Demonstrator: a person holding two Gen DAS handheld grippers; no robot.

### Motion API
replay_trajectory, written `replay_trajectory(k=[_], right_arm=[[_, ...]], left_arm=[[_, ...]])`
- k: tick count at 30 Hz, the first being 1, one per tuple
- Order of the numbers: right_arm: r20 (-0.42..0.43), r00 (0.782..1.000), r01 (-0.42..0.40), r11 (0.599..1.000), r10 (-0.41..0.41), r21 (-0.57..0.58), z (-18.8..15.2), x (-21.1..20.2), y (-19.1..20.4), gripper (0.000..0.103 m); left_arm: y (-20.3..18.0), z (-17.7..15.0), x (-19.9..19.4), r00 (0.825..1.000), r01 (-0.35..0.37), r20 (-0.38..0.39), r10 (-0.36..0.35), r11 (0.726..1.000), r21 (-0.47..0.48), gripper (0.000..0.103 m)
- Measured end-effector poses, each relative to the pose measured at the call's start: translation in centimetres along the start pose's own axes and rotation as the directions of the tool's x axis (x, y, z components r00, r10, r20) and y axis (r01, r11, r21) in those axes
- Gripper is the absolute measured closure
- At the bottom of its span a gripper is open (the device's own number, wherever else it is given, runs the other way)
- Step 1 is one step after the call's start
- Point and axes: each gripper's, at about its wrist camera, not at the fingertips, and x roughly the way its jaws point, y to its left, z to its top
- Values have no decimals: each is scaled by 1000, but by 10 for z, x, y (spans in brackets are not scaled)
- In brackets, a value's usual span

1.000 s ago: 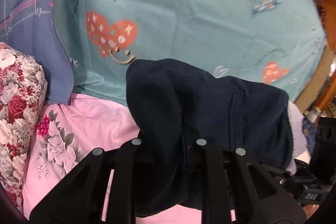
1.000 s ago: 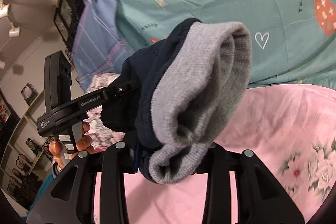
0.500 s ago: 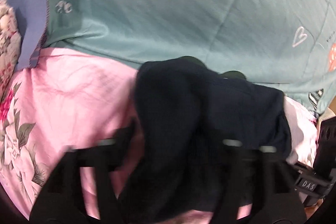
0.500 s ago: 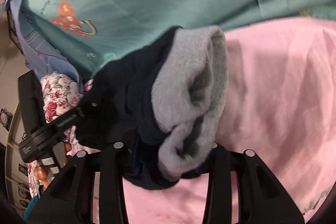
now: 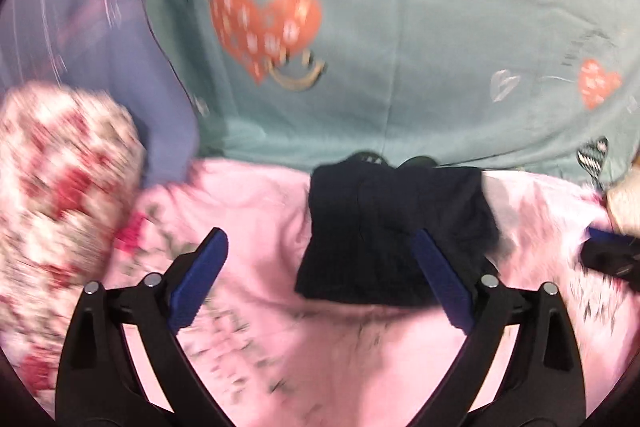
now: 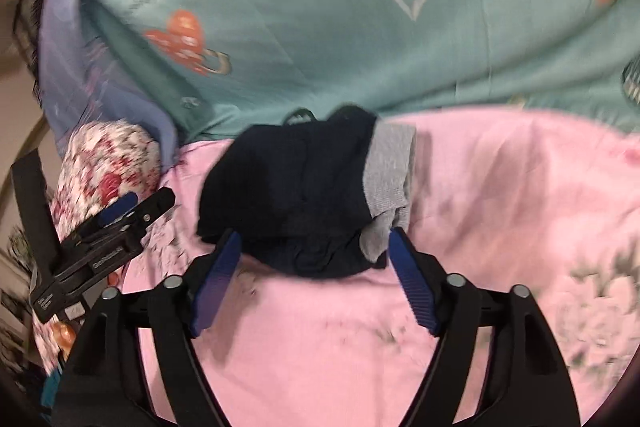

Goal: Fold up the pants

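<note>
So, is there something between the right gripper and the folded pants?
Nothing visible is. The pants lie on the pink sheet directly ahead of the right gripper, whose fingers are opening with the pants' near edge between them, unpressed.

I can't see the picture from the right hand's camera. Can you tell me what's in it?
Folded dark navy pants with a gray lining lie on a pink flowered sheet, just in front of the right gripper, whose blue-padded jaws are opening and not pressing on them. Behind is a teal blanket with hearts; at left are the left gripper and a flowered pillow.
</note>
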Motion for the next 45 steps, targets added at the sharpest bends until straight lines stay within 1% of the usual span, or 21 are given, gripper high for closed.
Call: replay_trajectory(k=[2,4,5,7,8,9,11,14,16,18,20,21,22,24,25,27,29,31,36,41,45], right_arm=[[69,997,41,994,-35,-97,-15,-49,16,12],[171,983,94,979,-62,-182,-38,-101,38,8],[213,975,105,972,-59,-213,-49,-120,52,2],[300,954,102,961,-20,-259,-88,-162,63,1],[327,945,96,957,-2,-272,-108,-175,66,1],[330,944,81,954,20,-290,-128,-182,69,1],[340,940,93,951,14,-296,-169,-183,69,1],[335,942,100,955,-2,-278,-213,-161,64,1],[327,945,82,970,-3,-228,-232,-146,59,1],[348,937,69,984,-8,-162,-248,-141,51,1],[332,943,70,990,-25,-124,-257,-133,44,1],[302,952,83,988,-41,-130,-258,-125,42,1],[292,955,103,984,-57,-145,-259,-120,42,1],[300,948,161,972,-105,-171,-263,-111,41,1],[290,950,170,970,-114,-176,-264,-106,41,1],[255,962,148,973,-100,-176,-267,-96,39,1],[236,967,142,974,-97,-179,-271,-92,41,1],[225,969,147,968,-100,-202,-273,-88,44,1],[213,971,155,961,-106,-229,-277,-84,49,1],[211,972,149,966,-103,-214,-277,-86,47,1],[201,974,143,968,-101,-205,-277,-85,45,1]], left_arm=[[-6,-7,-48,997,-6,73,2,999,53,2],[-8,-25,-99,990,6,141,-18,997,83,2],[-8,-33,-116,987,7,162,-22,996,93,2],[-9,-56,-148,981,12,190,-32,994,106,2],[-11,-73,-162,980,33,193,-54,993,111,2],[-13,-83,-169,979,43,194,-64,993,109,2],[-20,-109,-175,979,53,192,-70,994,92,2],[-36,-138,-171,984,53,166,-66,995,79,2],[-45,-155,-159,991,58,121,-65,997,55,2],[-50,-166,-145,995,64,76,-68,997,45,2],[-53,-176,-133,998,48,45,-50,997,58,2],[-54,-179,-129,999,31,42,-34,997,69,2],[-54,-182,-127,999,21,44,-24,997,75,2],[-53,-189,-122,999,2,50,-6,997,82,2],[-54,-190,-120,999,-1,47,-4,996,90,2],[-54,-192,-116,1000,1,30,-4,995,104,2],[-54,-191,-113,1000,13,15,-15,995,97,2],[-52,-191,-112,1000,27,5,-27,996,90,2],[-50,-192,-110,1000,28,-2,-28,997,74,2],[-48,-196,-109,1000,-12,4,12,998,58,2],[-50,-199,-106,1000,-27,-7,28,997,73,2]])
